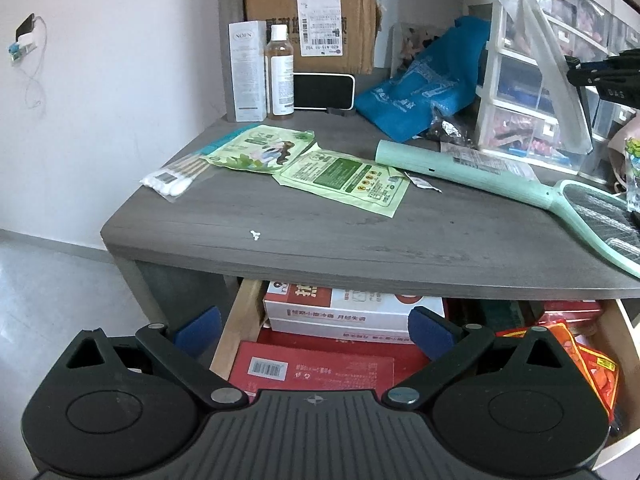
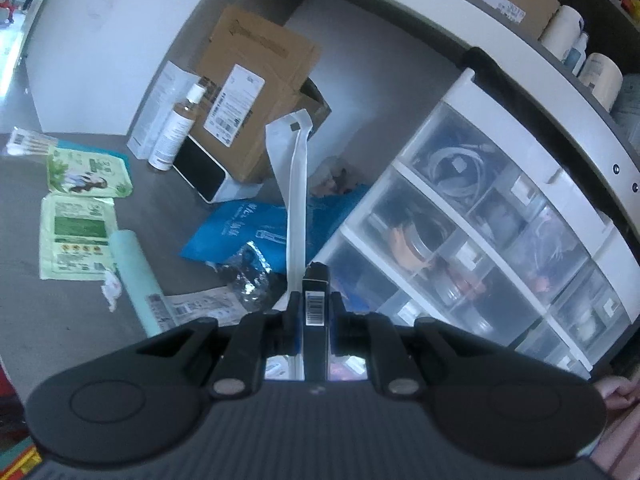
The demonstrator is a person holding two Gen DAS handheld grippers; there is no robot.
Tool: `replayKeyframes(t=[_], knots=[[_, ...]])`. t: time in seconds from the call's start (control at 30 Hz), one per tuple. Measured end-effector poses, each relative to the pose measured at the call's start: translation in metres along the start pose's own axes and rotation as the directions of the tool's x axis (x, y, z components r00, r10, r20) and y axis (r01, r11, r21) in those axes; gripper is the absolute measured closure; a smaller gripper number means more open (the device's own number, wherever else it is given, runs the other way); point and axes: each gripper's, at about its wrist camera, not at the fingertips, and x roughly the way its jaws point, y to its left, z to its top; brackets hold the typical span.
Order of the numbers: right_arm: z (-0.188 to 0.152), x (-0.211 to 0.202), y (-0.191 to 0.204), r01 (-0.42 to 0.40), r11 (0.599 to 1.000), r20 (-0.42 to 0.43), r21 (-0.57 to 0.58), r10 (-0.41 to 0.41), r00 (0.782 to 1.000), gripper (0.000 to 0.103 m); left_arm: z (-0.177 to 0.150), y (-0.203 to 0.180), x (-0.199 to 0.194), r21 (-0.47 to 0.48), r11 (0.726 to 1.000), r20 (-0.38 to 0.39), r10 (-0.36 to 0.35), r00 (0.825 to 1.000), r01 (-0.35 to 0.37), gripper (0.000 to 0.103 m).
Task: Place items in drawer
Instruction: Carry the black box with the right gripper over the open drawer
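Drawer (image 1: 240, 320) of pale wood stood open under your bench (image 1: 360, 232), crammed with red boxes (image 1: 320, 364); your left tool (image 1: 316, 328) gaped empty, your right tool (image 2: 314, 312) clenched a slim black barcoded box (image 2: 315, 300).

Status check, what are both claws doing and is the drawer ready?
Left claw open, empty, over the open drawer. Right claw shut on a dark barcoded box with a long white packet, above the desk. Drawer already crowded with boxes.

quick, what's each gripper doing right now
left gripper: open, holding nothing, above the open drawer.
right gripper: shut on a dark barcoded box, with a white packet alongside.
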Motion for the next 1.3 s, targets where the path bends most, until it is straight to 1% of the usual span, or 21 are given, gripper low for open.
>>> replayKeyframes(t=[0.47, 0.7, 1.3], knots=[[0.008, -0.046, 0.022, -0.013, 0.999, 0.03, -0.031, 0.014, 0.999, 0.091, -0.011, 0.01, -0.018, -0.011, 1.0, 0.032, 0.004, 0.999, -0.003, 0.002], [0.006, -0.071, 0.034, -0.025, 0.999, 0.045, -0.047, 0.028, 0.999, 0.091, -0.016, 0.013, -0.025, -0.013, 1.0, 0.043, 0.005, 0.999, -0.005, 0.002], [-0.007, -0.118, 0.066, -0.087, 0.994, 0.037, -0.066, 0.089, 0.995, 0.091, -0.022, 0.018, -0.039, -0.02, 1.0, 0.082, 0.017, 0.996, -0.016, 0.002]])
